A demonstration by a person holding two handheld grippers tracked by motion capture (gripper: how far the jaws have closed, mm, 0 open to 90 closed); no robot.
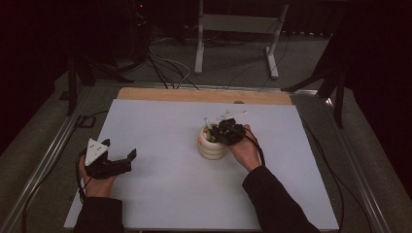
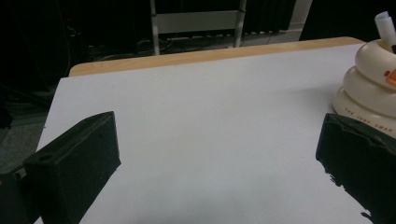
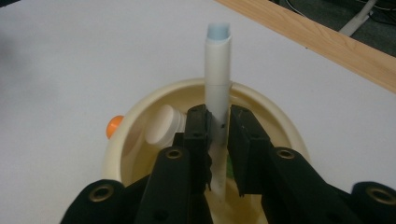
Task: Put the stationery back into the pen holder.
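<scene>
Tabletop point(image 1: 160, 184): flat, covered by a white sheet point(image 1: 165, 131); a bare wooden strip point(image 1: 204, 95) runs along its far edge; a cream ringed holder point(image 1: 212, 148) stands upright on the sheet, right of centre.

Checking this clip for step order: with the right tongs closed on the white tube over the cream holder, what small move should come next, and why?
Probably a short straight lift. The right tongs already clamp the white tube, whose lower end sits inside the cream holder beside a white cap; the left tongs rest open, apart from it.
</scene>
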